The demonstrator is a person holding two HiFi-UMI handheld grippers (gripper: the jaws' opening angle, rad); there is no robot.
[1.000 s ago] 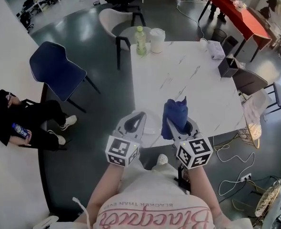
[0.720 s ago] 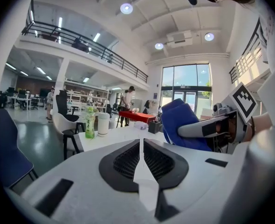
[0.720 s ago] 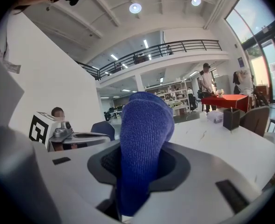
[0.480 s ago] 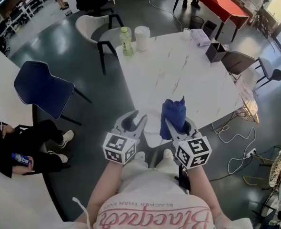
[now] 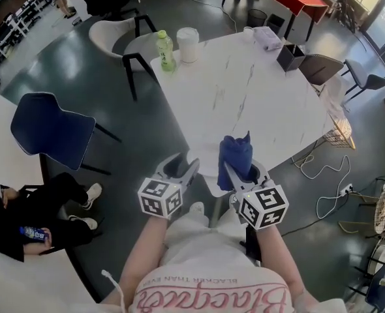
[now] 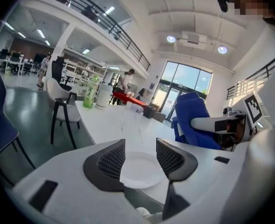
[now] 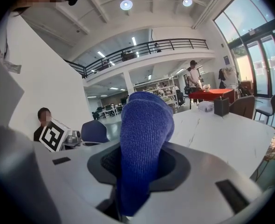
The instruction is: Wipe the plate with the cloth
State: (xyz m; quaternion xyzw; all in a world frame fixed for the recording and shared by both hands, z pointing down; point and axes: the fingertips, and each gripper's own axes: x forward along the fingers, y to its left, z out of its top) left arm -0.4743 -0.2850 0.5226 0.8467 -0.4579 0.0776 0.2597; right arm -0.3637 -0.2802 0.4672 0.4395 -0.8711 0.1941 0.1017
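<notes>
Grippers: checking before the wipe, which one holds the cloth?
The right gripper: its jaws pinch the cloth. The left gripper has just opened its jaws, holding nothing.

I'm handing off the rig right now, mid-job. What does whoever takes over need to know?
Left gripper: open, its jaws have just been opening. It grips nothing; the plate lies just ahead, seen between them.
Right gripper: shut on the blue cloth, which stands up, not on the plate.
Plate: on the near edge of the white table.
Done: cloth in hand.
Left: probably steady the plate, then wipe it.
</notes>
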